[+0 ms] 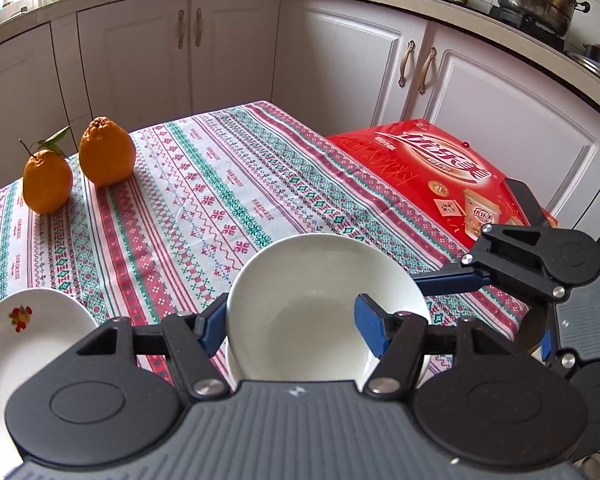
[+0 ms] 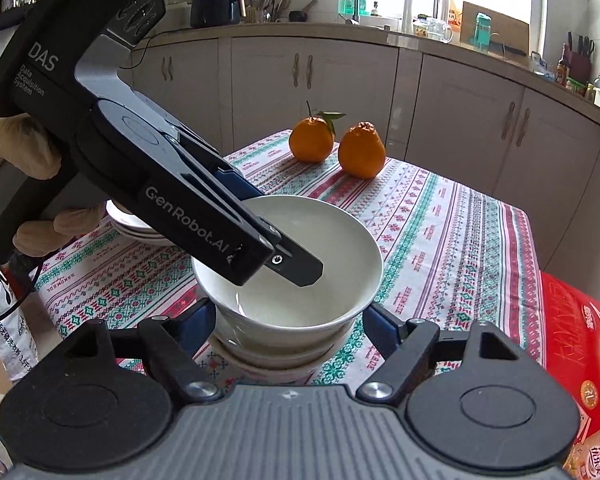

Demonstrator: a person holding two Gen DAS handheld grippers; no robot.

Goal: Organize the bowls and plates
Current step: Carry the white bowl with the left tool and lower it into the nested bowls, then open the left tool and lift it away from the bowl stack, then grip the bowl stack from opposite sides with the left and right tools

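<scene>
A white bowl (image 1: pixel 324 292) sits tilted on top of a stack of white bowls (image 2: pixel 276 354) at the near edge of the table. My left gripper (image 1: pixel 290 324) straddles its rim, one blue finger (image 1: pixel 370 326) inside and one outside; it also shows in the right wrist view (image 2: pixel 296 268). Whether it grips the rim is unclear. My right gripper (image 2: pixel 290 330) is open, its blue fingers on either side of the stack below the top bowl. A white plate with a fruit print (image 1: pixel 24 340) lies at left, on stacked plates (image 2: pixel 136 226).
Two oranges (image 1: pixel 80 166) stand at the far side of the patterned tablecloth (image 1: pixel 204 200). A red carton (image 1: pixel 440 172) lies beside the table on the right. White kitchen cabinets (image 1: pixel 236 48) and a worktop with pots surround the table.
</scene>
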